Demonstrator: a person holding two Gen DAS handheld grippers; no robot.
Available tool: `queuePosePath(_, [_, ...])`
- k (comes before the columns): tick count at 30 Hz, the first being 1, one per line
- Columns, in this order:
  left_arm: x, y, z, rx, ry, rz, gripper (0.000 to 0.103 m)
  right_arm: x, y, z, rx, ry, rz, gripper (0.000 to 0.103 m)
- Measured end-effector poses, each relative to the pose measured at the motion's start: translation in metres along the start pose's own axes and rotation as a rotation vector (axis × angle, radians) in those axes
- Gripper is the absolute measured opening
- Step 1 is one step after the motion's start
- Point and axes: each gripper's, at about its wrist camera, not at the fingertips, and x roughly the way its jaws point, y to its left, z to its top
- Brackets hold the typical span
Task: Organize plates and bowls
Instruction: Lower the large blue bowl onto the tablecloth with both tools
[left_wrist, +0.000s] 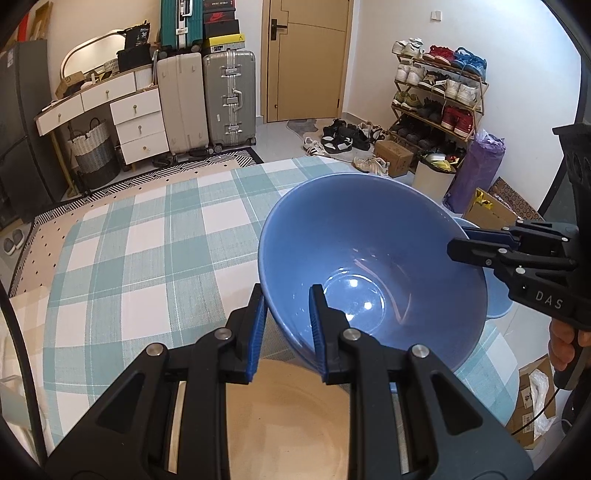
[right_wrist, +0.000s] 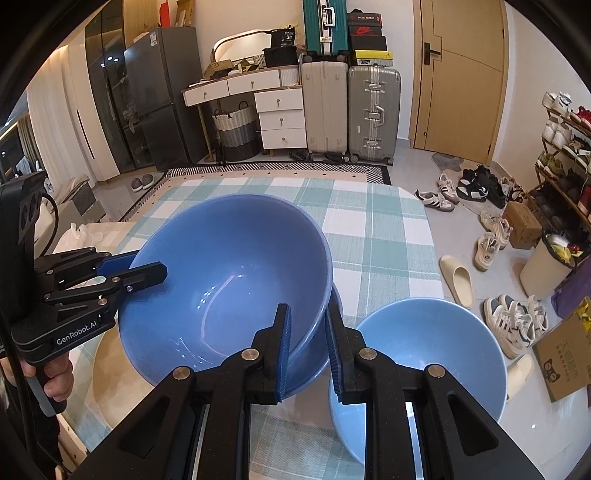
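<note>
We have the large blue bowl (right_wrist: 229, 291) pinched by its rim on two sides: left gripper (left_wrist: 288, 328) clamped on one edge, right gripper (right_wrist: 308, 343) on the opposite edge. It hangs tilted above a beige plate (left_wrist: 288, 417) on the checked tablecloth (left_wrist: 147, 240). A smaller blue bowl (right_wrist: 436, 354) sits just beside it, not yet stacked. Sorting looks early. Bowls are glossy, smooth and deep-walled; the cloth is woven and matte.
</note>
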Motion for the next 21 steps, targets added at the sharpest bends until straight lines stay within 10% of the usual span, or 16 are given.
queuePosePath(21, [0.056,0.001,-0.023,0.025,0.034,0.066,0.019,0.036,-0.003,-0.014,-0.013,0.05,-0.022,0.019])
